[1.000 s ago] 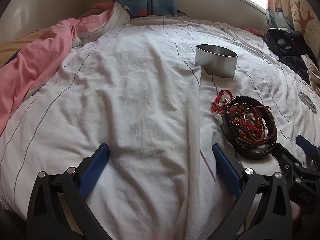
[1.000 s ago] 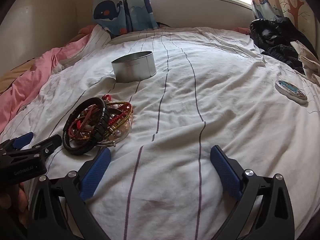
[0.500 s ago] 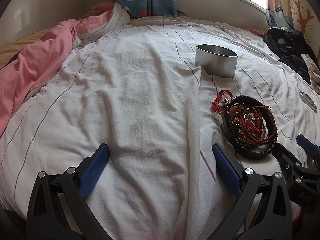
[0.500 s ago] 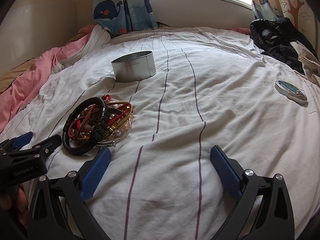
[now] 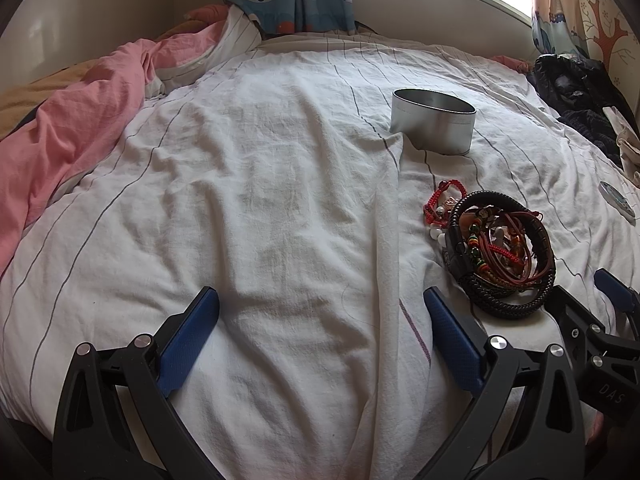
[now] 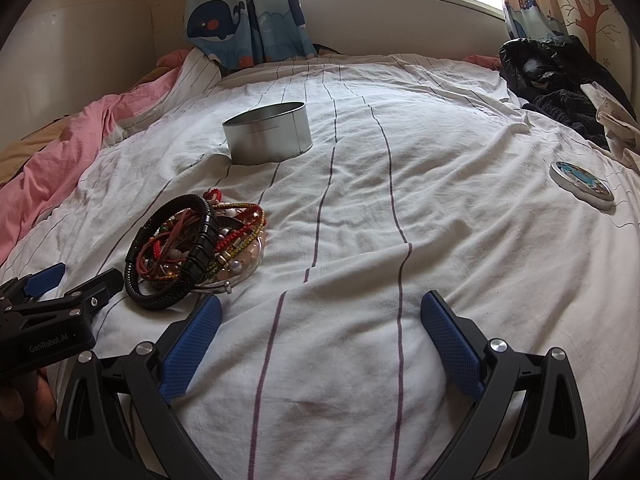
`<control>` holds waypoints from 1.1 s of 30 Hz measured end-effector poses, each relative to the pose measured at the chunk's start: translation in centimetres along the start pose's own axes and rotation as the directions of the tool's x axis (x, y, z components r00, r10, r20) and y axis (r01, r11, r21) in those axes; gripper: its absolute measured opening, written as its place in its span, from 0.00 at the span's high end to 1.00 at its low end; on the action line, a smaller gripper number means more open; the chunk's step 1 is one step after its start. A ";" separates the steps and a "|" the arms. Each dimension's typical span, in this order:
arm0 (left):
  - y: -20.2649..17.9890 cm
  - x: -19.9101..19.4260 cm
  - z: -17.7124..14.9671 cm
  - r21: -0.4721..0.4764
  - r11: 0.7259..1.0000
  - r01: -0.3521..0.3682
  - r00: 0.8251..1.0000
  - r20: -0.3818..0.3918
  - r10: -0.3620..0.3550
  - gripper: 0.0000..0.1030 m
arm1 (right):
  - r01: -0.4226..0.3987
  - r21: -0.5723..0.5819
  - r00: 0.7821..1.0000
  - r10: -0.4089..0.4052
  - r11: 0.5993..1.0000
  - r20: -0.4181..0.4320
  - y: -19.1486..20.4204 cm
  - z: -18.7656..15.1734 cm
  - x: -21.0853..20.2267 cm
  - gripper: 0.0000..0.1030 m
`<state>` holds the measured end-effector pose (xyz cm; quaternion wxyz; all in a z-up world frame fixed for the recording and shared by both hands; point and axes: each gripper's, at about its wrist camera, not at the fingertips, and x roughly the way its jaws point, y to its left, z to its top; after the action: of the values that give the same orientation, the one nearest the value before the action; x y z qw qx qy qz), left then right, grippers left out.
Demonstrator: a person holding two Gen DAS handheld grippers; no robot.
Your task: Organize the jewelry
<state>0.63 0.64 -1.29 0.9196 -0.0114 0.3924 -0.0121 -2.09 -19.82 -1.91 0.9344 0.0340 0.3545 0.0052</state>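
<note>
A heap of bracelets (image 5: 498,250) (image 6: 196,246), black leather bands mixed with red cords and beads, lies on the white striped bedsheet. Beyond it stands an open round metal tin (image 5: 433,126) (image 6: 268,132). The tin's decorated lid (image 6: 582,179) (image 5: 616,202) lies flat far to the right. My left gripper (image 5: 318,320) is open over bare sheet, the heap just right of its right finger. My right gripper (image 6: 320,320) is open too, the heap just beyond its left finger. Each gripper shows at the edge of the other's view.
A pink blanket (image 5: 68,128) is bunched along the left side of the bed. Dark clothes (image 6: 560,80) are piled at the far right. Whale-print curtains (image 6: 244,8) and a window ledge stand behind the bed. A hand (image 6: 24,408) holds the left gripper.
</note>
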 end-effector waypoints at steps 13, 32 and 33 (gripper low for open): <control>0.2 -0.1 -0.1 0.001 1.000 0.000 1.000 0.000 0.000 0.06 | 0.001 -0.001 1.000 -0.001 1.000 -0.001 0.0 0.0 0.0 0.07; -0.3 0.1 0.0 0.003 1.000 -0.004 1.000 0.003 0.004 0.06 | 0.002 -0.002 1.000 -0.002 1.000 -0.001 0.0 0.0 0.0 0.07; -0.3 0.0 -0.1 0.003 1.000 -0.004 1.000 0.003 0.004 0.06 | 0.002 -0.002 1.000 -0.002 1.000 -0.001 0.0 0.0 0.0 0.07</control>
<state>0.59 0.32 -1.35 0.9202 -0.0092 0.3911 -0.0109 -2.05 -19.80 -1.92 0.9342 0.0325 0.3552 0.0046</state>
